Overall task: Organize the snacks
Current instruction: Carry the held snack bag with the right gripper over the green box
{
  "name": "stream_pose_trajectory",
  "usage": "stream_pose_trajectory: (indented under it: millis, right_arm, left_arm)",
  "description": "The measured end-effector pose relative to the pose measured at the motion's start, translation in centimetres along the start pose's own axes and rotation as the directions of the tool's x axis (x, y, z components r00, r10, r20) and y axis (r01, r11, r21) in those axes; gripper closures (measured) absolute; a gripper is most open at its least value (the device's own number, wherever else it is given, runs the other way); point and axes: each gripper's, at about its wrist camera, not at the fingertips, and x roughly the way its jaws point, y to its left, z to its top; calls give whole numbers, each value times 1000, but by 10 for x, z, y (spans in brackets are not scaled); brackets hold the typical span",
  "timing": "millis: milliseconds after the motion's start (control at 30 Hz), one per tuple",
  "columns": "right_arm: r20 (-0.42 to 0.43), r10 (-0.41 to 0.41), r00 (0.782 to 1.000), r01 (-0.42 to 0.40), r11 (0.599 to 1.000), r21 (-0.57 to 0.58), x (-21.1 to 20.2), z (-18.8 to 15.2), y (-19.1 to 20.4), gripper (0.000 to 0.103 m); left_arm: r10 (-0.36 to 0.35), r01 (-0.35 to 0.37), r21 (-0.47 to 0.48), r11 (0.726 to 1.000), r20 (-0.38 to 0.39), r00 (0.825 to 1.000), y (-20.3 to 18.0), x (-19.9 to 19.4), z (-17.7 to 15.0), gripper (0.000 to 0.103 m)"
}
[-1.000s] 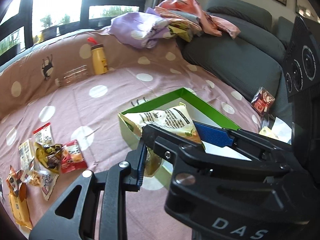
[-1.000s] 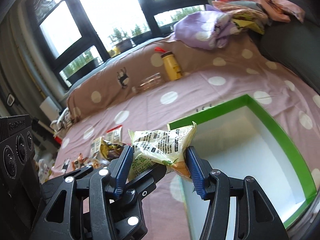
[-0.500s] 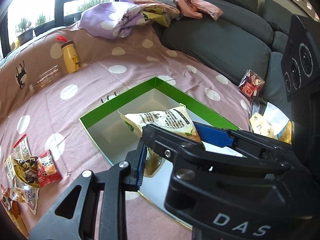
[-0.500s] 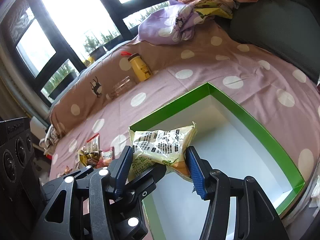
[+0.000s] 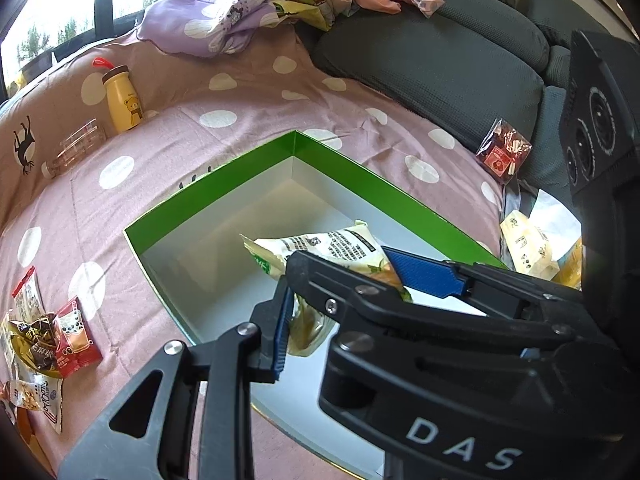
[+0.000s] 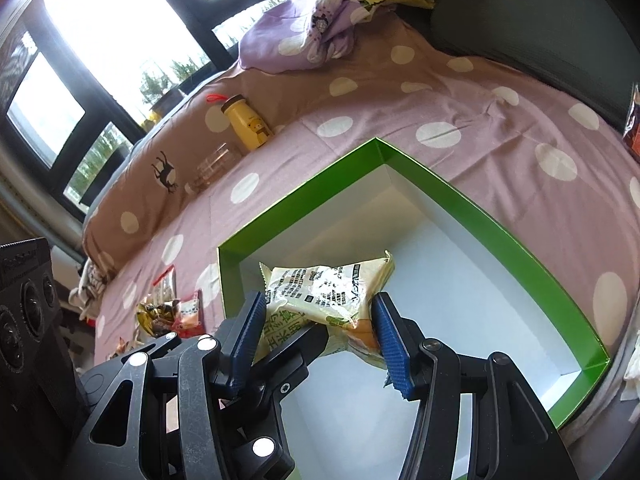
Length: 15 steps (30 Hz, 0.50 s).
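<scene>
A pale yellow snack bag (image 5: 320,246) (image 6: 324,292) is held between both grippers above the white inside of a green-rimmed box (image 5: 208,196) (image 6: 480,216). My left gripper (image 5: 340,280) is shut on the bag; its left blue pad (image 5: 282,328) and right blue pad (image 5: 424,272) press the bag's sides. My right gripper (image 6: 316,328) is shut on the same bag, with blue pads (image 6: 390,340) on both sides. The box holds nothing else that I can see.
Several loose snack packets (image 5: 44,332) (image 6: 168,312) lie left of the box on the pink dotted cover. More packets (image 5: 524,248) and a red packet (image 5: 502,152) lie right, by the grey sofa cushions (image 5: 420,60). A yellow bottle (image 5: 120,98) and a clear jar (image 5: 76,146) stand behind.
Both grippers have moved with the bag from the box's left edge to over its inside, and lower toward its floor. The grip on the bag is unchanged.
</scene>
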Motion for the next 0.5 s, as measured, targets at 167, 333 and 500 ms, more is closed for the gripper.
stream_pose_trajectory:
  millis: [167,333,500]
  right_arm:
    - [-15,-5,1000,5,1000,16,4,1,-5,45]
    - [-34,-5,999,6,999,32,9,0,-9,45]
    - [-46,-14,999,16,999,34,14,0,-11,45]
  left_arm:
    - [7,-7,22,1000,-22,1000,-1,7,1,79]
    - [6,-5,17,1000,-49,999,-1,14,2,79]
    - [3,-3,4,1000,-68,998,-1,21,3,79]
